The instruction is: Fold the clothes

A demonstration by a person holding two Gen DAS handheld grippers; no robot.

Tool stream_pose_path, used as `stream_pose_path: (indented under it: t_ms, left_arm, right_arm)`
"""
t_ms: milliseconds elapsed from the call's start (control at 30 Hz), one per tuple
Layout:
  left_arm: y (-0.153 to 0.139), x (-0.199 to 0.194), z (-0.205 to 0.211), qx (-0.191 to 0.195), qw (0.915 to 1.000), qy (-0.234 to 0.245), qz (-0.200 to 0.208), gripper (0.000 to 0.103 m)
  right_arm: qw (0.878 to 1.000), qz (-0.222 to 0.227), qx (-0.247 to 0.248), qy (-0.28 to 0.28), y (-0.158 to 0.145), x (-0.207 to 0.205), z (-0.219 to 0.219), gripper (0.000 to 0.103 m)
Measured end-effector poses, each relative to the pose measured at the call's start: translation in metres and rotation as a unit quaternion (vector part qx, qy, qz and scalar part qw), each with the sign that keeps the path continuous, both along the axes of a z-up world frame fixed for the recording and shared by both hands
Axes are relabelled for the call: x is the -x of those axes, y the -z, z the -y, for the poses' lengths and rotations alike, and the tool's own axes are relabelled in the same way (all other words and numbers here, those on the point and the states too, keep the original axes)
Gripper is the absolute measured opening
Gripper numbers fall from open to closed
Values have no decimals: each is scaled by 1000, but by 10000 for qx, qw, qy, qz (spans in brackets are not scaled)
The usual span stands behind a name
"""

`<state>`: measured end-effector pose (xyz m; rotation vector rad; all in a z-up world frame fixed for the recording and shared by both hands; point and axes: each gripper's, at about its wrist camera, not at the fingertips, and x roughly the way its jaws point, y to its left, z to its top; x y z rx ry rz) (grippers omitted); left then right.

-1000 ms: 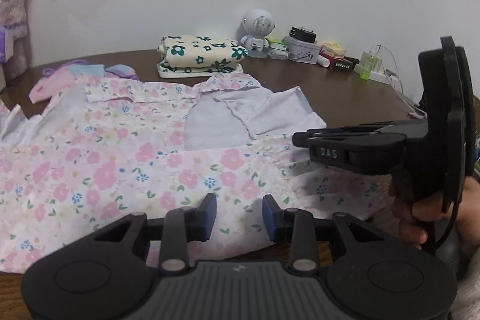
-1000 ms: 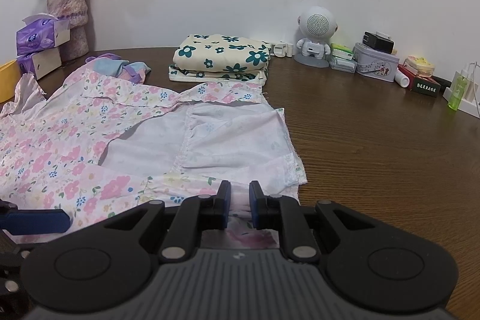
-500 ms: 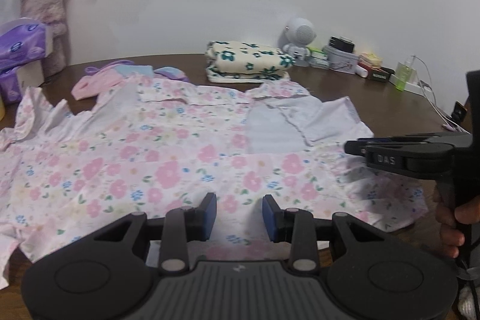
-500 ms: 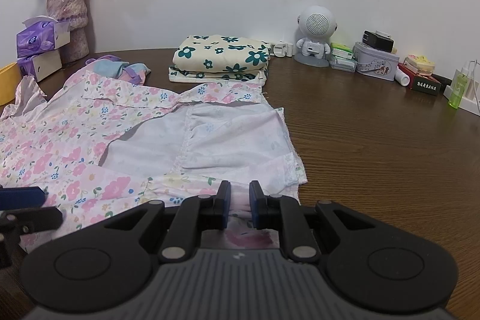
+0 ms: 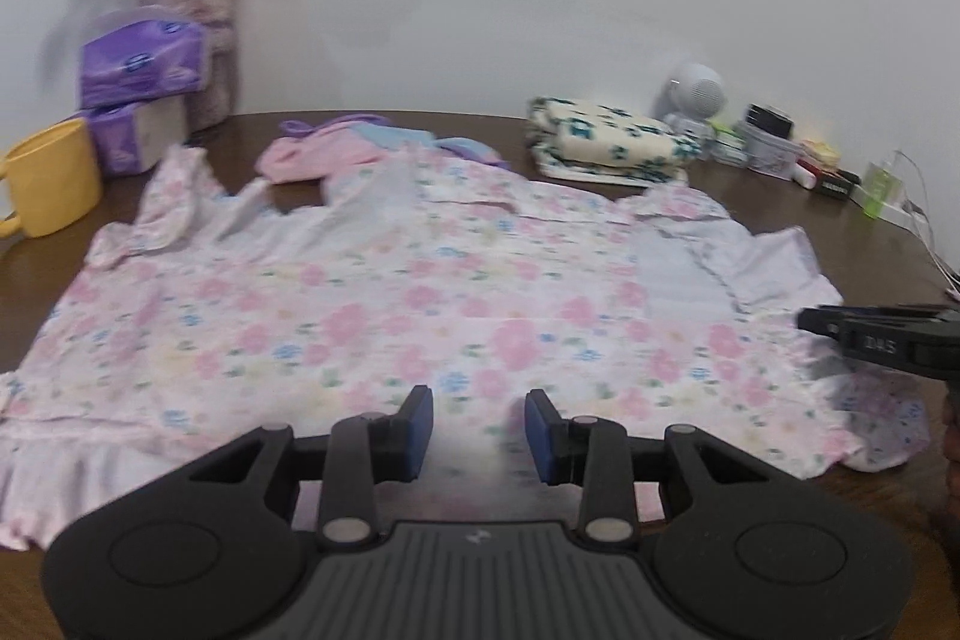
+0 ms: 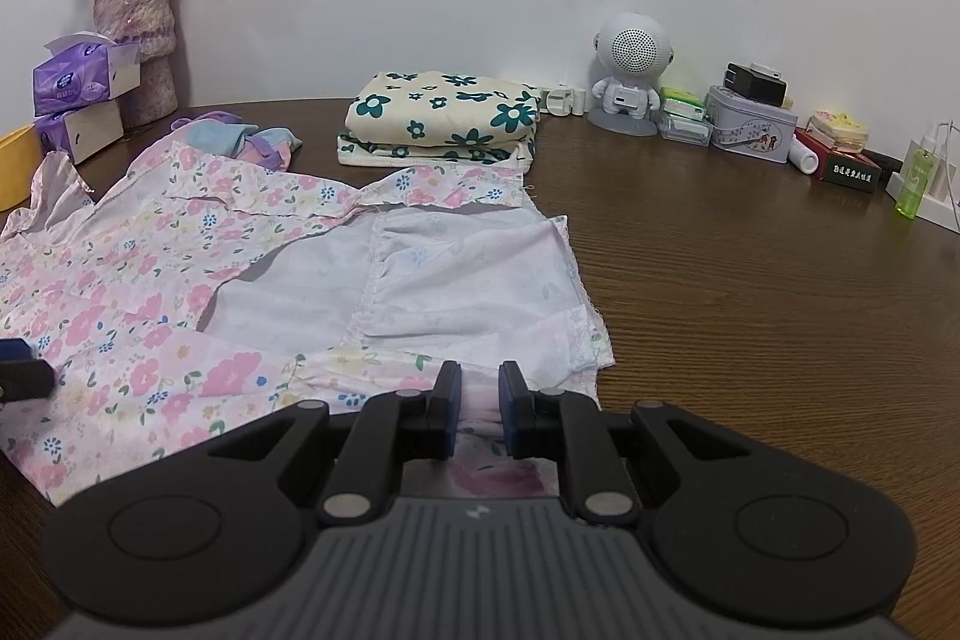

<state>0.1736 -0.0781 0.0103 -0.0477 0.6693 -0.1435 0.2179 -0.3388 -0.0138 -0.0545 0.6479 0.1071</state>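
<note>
A pink floral garment lies spread flat on the brown table; its right part with the pale inside showing is in the right wrist view. My left gripper is open and empty above the garment's near hem. My right gripper is shut on the garment's near hem at its right end. The right gripper's fingers show at the right edge of the left wrist view. The left gripper's tip shows at the left edge of the right wrist view.
A folded cream floral cloth lies at the back. A small pink and blue garment is behind the floral one. A yellow mug, tissue packs, a vase, a robot speaker and small boxes line the wall.
My left gripper has swung left along the garment's near hem, away from the right gripper. The right gripper has stayed shut on the hem in the same place.
</note>
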Motion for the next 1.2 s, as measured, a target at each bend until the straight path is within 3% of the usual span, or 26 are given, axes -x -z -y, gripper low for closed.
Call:
stream_pose_path:
  t_ms: [233, 400, 600, 833, 933, 1200]
  left_arm:
    - [0, 10, -34, -133, 9995, -279, 74, 33]
    - [-3, 11, -46, 19, 9995, -317, 21, 32]
    - [-20, -4, -6, 106, 9991, 371, 155, 34]
    - [-9, -41, 71, -108, 9972, 732, 132, 34]
    - [0, -47, 73, -131, 9972, 730, 58, 33]
    - [4, -56, 34, -92, 9993, 343, 78, 33]
  right_arm:
    - [10000, 10, 3, 9, 0, 0, 0, 14]
    - [10000, 25, 19, 17, 1, 0, -1, 14]
    - [10000, 41, 35, 23, 1, 1, -2, 14]
    - [10000, 46, 19, 12, 1, 0, -1, 14]
    - [10000, 48, 16, 1, 1, 1, 0, 14]
    - [10000, 62, 17, -20, 1, 1, -1, 14]
